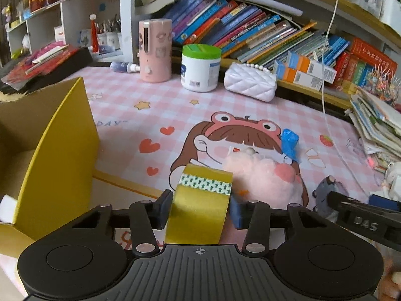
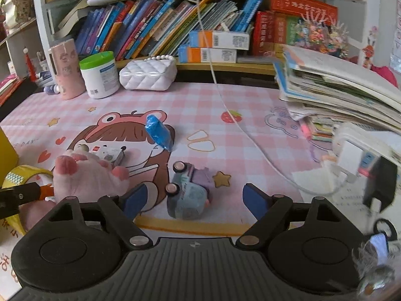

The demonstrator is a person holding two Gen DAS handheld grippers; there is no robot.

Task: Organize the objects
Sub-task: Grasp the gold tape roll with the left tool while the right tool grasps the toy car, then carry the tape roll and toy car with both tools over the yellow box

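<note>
Left gripper (image 1: 200, 207) clamped on yellow tape roll (image 1: 200, 205), near the yellow box (image 1: 57, 150). Right gripper (image 2: 194, 199) wide open, empty, toy car (image 2: 188, 193) between its fingers on the tabletop (image 2: 250, 100).

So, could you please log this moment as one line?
left tool: shut on tape roll | right tool: open over toy car | yellow box: open

a child's study corner at home: a bench under a pink checked cartoon mat (image 2: 250, 105), with shelves of leaning children's books (image 1: 240, 30) at 12 o'clock, a stack of workbooks (image 2: 338, 85) at 3 o'clock, a plush toy (image 1: 263, 178) near centre, and a pen cup shelf (image 1: 107, 32) at 10 o'clock.
</note>
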